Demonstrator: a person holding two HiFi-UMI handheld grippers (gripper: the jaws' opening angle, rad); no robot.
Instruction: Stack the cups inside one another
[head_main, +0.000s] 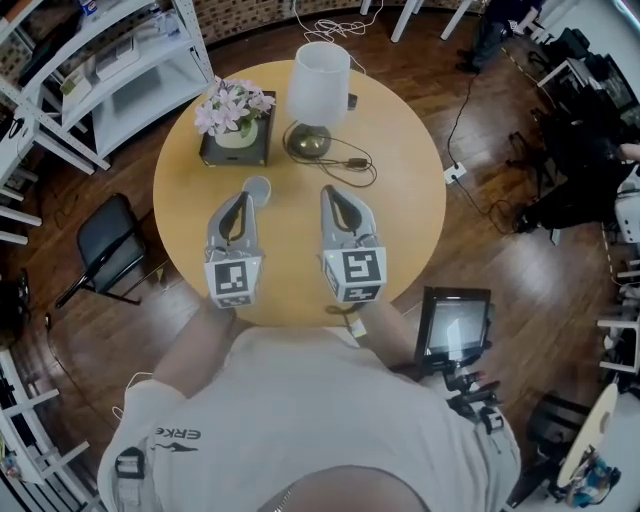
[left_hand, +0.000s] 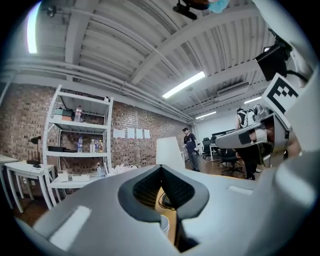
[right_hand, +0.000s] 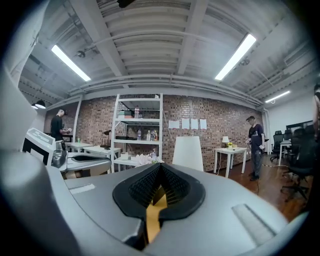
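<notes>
A single pale grey cup or nested stack (head_main: 257, 188) stands on the round wooden table (head_main: 410, 200); I cannot tell how many cups it holds. My left gripper (head_main: 243, 197) hovers just beside it to the left, jaws shut with nothing between them. In the left gripper view the left gripper (left_hand: 160, 169) points level, and the cup's rim (left_hand: 164, 224) shows below the closed jaws. My right gripper (head_main: 333, 191) is raised over the table's middle, shut and empty. Only tabletop shows under the right gripper (right_hand: 160, 166) in its own view.
A white-shaded lamp (head_main: 318, 85) with a brass base and looped cord (head_main: 352, 161) stands at the table's far side, next to a box of pink flowers (head_main: 236, 125). A black chair (head_main: 110, 245) is left of the table, a monitor (head_main: 456, 325) at the right, white shelving (head_main: 120, 60) beyond.
</notes>
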